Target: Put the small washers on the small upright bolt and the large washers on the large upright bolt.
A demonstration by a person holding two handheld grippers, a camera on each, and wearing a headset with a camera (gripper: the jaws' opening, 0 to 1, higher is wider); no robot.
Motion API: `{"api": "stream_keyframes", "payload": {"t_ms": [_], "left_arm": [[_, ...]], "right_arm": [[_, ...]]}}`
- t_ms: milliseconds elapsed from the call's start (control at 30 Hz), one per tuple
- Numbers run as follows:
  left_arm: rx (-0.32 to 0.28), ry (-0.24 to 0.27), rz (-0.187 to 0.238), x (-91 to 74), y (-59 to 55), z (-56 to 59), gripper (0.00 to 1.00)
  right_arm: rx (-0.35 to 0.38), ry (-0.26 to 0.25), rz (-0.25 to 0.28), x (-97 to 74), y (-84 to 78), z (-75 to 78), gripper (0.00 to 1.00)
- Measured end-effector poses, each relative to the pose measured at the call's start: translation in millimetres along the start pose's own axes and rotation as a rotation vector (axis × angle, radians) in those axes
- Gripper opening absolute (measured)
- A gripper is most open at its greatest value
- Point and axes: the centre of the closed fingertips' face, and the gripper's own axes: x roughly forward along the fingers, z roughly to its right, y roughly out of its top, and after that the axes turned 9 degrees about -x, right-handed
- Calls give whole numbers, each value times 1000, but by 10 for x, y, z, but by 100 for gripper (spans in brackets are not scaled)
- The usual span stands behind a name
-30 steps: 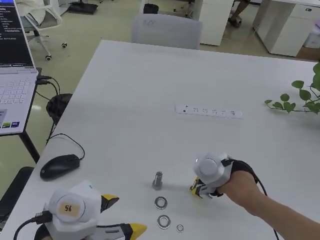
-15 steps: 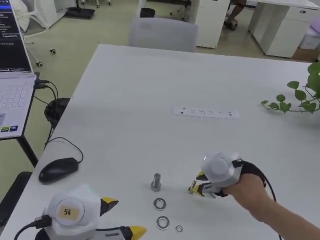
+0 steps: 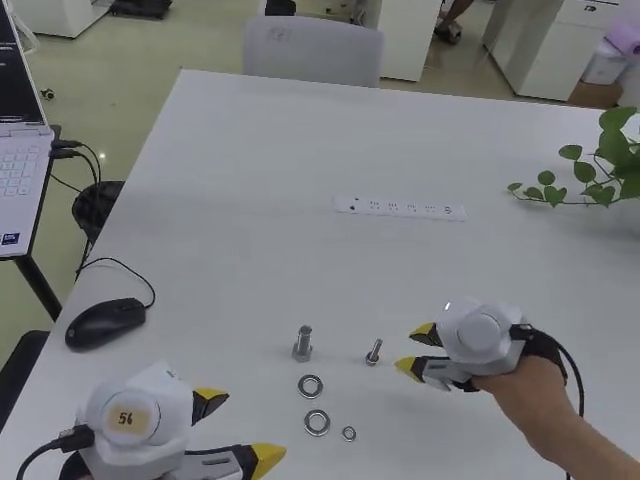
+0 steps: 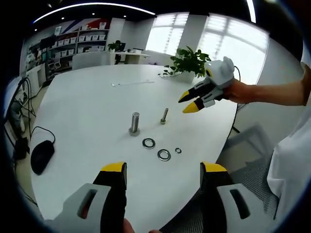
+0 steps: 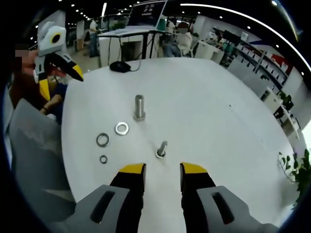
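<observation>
The large bolt (image 3: 303, 343) and the small bolt (image 3: 374, 351) stand upright on the white table (image 3: 300, 200). In front of them lie two large washers (image 3: 310, 385) (image 3: 317, 422) and one small washer (image 3: 348, 433). My right gripper (image 3: 415, 350) is open just right of the small bolt, with nothing between its fingers. In the right gripper view the small bolt (image 5: 161, 148) stands just beyond my right gripper (image 5: 163, 170). My left gripper (image 3: 240, 428) is open at the near left, short of the washers (image 4: 148, 143) (image 4: 164, 155).
A white power strip (image 3: 400, 208) lies mid-table. A black mouse (image 3: 103, 322) sits at the left edge, with a laptop (image 3: 20, 170) beyond it. Plant leaves (image 3: 600, 160) reach in at the right. A grey chair (image 3: 312, 50) stands at the far side.
My right gripper has opened and drawn back to the right, and the small bolt now stands free on the table. The left gripper has stayed put. The head camera shifted.
</observation>
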Motion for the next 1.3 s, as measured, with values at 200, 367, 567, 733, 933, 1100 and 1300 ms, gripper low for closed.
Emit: {"api": "stream_keyframes", "payload": {"t_ms": [200, 367, 567, 733, 933, 1100, 1300], "left_arm": [[10, -1, -6, 8, -41, -32, 60], [11, 2, 3, -8, -33, -54, 61], [30, 0, -9, -35, -53, -52, 61], [40, -6, 1, -63, -1, -14, 61], [51, -10, 13, -80, 57, 22, 61], [50, -10, 18, -107, 68, 25, 61], [50, -11, 18, -127, 79, 26, 61]], "right_arm": [[49, -4, 5, -57, -142, -278, 29], [71, 22, 10, 2, -158, -528, 29], [60, 112, 9, 176, -114, -862, 29], [6, 184, -13, 368, -81, -1080, 28], [-91, 226, -68, 498, -78, -1153, 25], [-138, 255, -85, 556, -83, -1195, 24], [-160, 311, -72, 589, -43, -1241, 19]]}}
